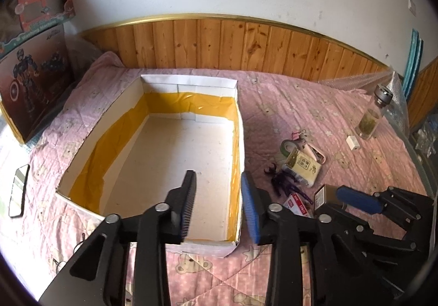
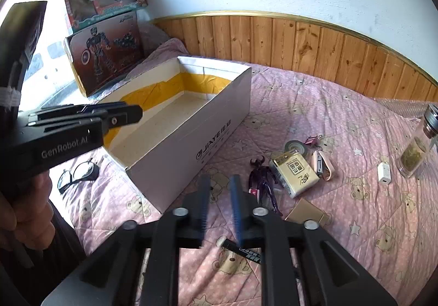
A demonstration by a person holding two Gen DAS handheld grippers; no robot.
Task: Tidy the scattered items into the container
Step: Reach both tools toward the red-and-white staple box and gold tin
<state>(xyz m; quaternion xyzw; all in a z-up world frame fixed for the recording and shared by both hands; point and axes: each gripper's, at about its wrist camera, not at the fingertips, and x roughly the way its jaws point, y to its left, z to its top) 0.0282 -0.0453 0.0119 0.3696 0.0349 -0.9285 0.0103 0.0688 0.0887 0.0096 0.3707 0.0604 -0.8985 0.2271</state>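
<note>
Lower middle of both wrist views: left tongs [image 1: 219, 197] and right tongs [image 2: 220, 206] hang half-parted with nothing between the pads, probably picking a target. Under the right ones a black marker pen [image 2: 241, 249] lies on the pink quilted bed [image 2: 342, 119]. Further up sit the purple horned figurine [image 2: 262, 180], cream tissue pack [image 2: 294, 173] and grey tape roll [image 2: 297, 147], all outside the empty white cardboard box with yellow-taped walls [image 1: 167, 152] left of centre.

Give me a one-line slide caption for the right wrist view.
Right gripper hovers open above scattered items beside the empty white box on a pink quilt.
</note>
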